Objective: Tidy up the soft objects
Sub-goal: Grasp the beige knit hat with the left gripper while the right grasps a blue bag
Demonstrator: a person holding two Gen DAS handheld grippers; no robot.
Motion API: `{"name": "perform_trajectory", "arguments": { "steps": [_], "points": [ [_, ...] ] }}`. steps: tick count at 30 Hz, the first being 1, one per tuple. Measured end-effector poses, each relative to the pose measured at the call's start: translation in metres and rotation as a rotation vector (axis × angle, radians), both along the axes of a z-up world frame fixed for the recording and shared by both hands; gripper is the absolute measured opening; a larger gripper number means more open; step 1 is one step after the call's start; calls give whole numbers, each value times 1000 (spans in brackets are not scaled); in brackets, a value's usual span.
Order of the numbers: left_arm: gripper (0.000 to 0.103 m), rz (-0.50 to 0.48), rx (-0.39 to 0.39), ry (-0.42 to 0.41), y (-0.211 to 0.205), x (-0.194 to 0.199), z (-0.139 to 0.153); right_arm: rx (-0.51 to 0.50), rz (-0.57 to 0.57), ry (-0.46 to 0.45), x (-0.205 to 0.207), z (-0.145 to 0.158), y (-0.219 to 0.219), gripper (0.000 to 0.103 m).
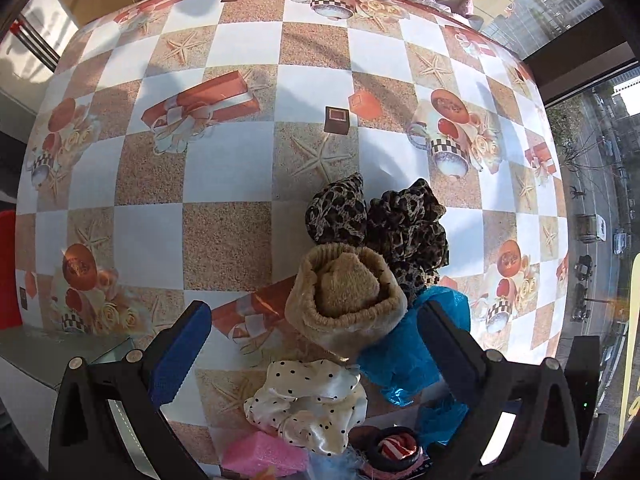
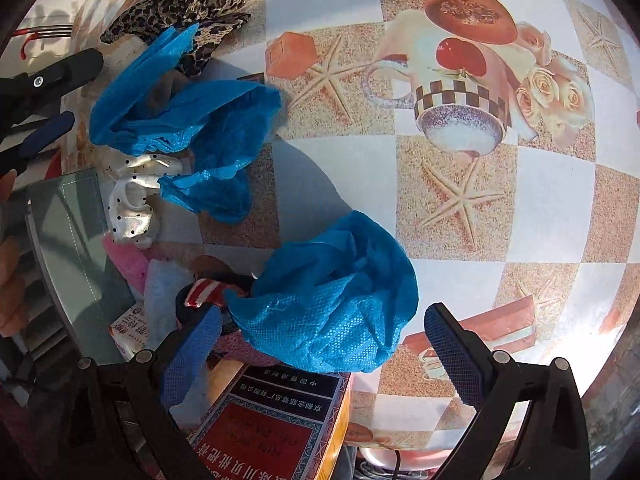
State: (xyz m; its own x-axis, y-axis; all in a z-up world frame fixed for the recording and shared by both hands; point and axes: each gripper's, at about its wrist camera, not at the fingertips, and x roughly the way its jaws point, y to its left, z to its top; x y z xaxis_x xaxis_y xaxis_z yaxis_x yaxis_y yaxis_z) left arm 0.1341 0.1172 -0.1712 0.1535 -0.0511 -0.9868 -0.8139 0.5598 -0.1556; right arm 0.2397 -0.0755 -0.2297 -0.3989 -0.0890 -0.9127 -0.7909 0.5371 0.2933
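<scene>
In the left wrist view my left gripper (image 1: 316,320) is open over a pile of soft things on the table: a rolled beige sock (image 1: 344,300) between the fingers, two leopard-print scrunchies (image 1: 380,216) beyond it, a white polka-dot scrunchie (image 1: 308,404), blue shoe covers (image 1: 416,348), a pink sponge (image 1: 260,456) and a striped roll (image 1: 396,448). In the right wrist view my right gripper (image 2: 324,336) is open around a crumpled blue shoe cover (image 2: 332,300). More blue shoe covers (image 2: 180,120), the leopard scrunchies (image 2: 188,4) and the polka-dot scrunchie (image 2: 136,200) lie to the left. The left gripper (image 2: 48,96) shows at the left edge.
The table carries a checkered oilcloth (image 1: 224,168) printed with cups, starfish and gift boxes. A printed box lid (image 2: 272,420) and a small packet (image 2: 130,330) lie near the table's front edge. A glass shelf (image 2: 68,240) stands at the left. A window shows on the right (image 1: 600,200).
</scene>
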Motion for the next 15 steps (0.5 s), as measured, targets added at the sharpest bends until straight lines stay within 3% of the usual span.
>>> {"name": "perform_trajectory", "arguments": {
  "steps": [3, 6, 8, 9, 10, 12, 15],
  "points": [
    [101, 8, -32, 38, 4, 6, -15, -10, 24, 3, -3, -6, 2, 102],
    [87, 4, -40, 81, 6, 6, -23, -5, 51, -17, -6, -7, 2, 101],
    [62, 11, -71, 58, 7, 4, -25, -6, 68, -39, -11, -7, 1, 75],
    [43, 15, -86, 45, 7, 3, -25, -7, 71, -40, -16, -8, 0, 55],
    [33, 14, -81, 49, 7, 2, -24, -7, 72, -38, -16, -8, -1, 51],
    [28, 3, -49, 45, 5, -2, -17, 28, 62, -68, -14, -1, -5, 46],
    [26, -10, 20, 23, 1, -11, 0, 100, 38, -116, -9, 16, -12, 46]
  ]
}}
